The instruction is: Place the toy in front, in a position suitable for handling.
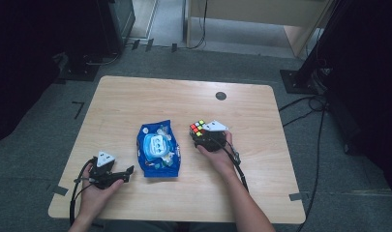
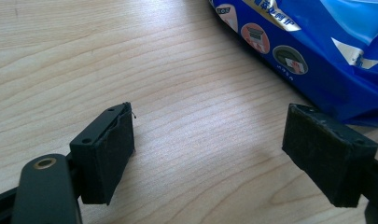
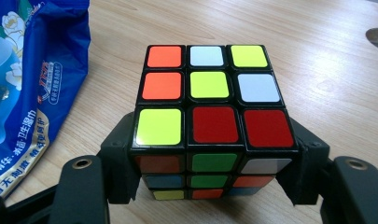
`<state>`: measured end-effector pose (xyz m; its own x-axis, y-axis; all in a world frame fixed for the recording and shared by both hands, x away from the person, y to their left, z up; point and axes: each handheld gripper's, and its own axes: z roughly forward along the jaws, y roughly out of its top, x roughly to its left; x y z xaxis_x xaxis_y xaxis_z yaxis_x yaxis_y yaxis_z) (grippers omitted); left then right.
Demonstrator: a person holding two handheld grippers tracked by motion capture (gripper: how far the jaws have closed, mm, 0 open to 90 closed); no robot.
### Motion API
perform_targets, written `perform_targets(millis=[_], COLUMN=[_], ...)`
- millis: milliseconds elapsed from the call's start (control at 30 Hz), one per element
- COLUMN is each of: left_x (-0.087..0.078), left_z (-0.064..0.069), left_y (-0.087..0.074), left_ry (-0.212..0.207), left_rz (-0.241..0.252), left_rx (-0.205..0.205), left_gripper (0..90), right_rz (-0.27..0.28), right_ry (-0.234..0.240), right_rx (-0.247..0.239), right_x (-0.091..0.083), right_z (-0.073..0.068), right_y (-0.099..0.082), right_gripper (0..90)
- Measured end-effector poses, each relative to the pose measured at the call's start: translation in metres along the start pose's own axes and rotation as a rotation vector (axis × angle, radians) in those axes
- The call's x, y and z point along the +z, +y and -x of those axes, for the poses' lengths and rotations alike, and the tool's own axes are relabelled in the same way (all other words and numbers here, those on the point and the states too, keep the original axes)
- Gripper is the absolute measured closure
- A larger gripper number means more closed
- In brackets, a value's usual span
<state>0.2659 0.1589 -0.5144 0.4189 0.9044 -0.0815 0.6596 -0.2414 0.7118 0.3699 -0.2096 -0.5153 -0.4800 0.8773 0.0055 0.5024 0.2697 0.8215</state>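
A blue wipes pack (image 1: 158,150) lies flat near the middle of the wooden table (image 1: 135,96), its pale lid panel facing up and shut, so what it holds cannot be seen; in the right gripper view the same pack (image 3: 35,88) shows as crinkled blue film with printed flowers and writing, just beside the cube. The puzzle cube (image 3: 210,116) sits on the table to the right of the pack, between the two black jaws of the right gripper (image 3: 213,172). Its top face shows orange, white and yellow squares at the back, orange, yellow and white in the middle, and yellow, red and red at the front. The jaws stand on either side of the cube's lower half and both pads lie against its sides, so the gripper is clamped on the cube while the cube rests on the wood. In the high view the right gripper (image 1: 206,137) and the hand behind it cover most of the cube (image 1: 197,127), which is close to the pack but apart from it. The left gripper (image 2: 210,158) rests near the table's front left corner with its jaws wide apart and only bare wood between them; the pack's blue corner (image 2: 317,56) lies just beyond its right jaw, not touching it. In the high view the left gripper (image 1: 127,172) points toward the pack. A small dark round disc (image 1: 221,95) sits in the tabletop toward the far edge, well apart from everything else.
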Motion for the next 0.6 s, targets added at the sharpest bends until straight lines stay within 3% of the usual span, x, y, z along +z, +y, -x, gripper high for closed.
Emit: perform_targets(millis=[100, 200, 300, 600], left_x=[0.0, 0.0, 0.0, 0.001], left_z=[0.0, 0.0, 0.0, 0.001], left_y=[0.0, 0.0, 0.0, 0.0], left_ry=[0.0, -0.001, -0.002, 0.004], left_rz=[0.0, 0.0, 0.001, -0.003], left_rx=[0.001, 0.002, 0.002, 0.008], left_gripper=[17.1, 17.1, 17.1, 17.1], right_rz=[0.005, 0.01, 0.01, 0.012], right_ry=[-0.014, -0.015, -0.021, -0.033], right_rx=[-0.003, 0.035, 0.035, 0.043], right_x=[-0.001, -0.009, -0.016, -0.066], right_z=[-0.001, 0.0, -0.001, -0.009], right_y=[0.0, 0.0, 0.001, -0.006], right_gripper=[34.5, 34.6, 34.6, 34.6])
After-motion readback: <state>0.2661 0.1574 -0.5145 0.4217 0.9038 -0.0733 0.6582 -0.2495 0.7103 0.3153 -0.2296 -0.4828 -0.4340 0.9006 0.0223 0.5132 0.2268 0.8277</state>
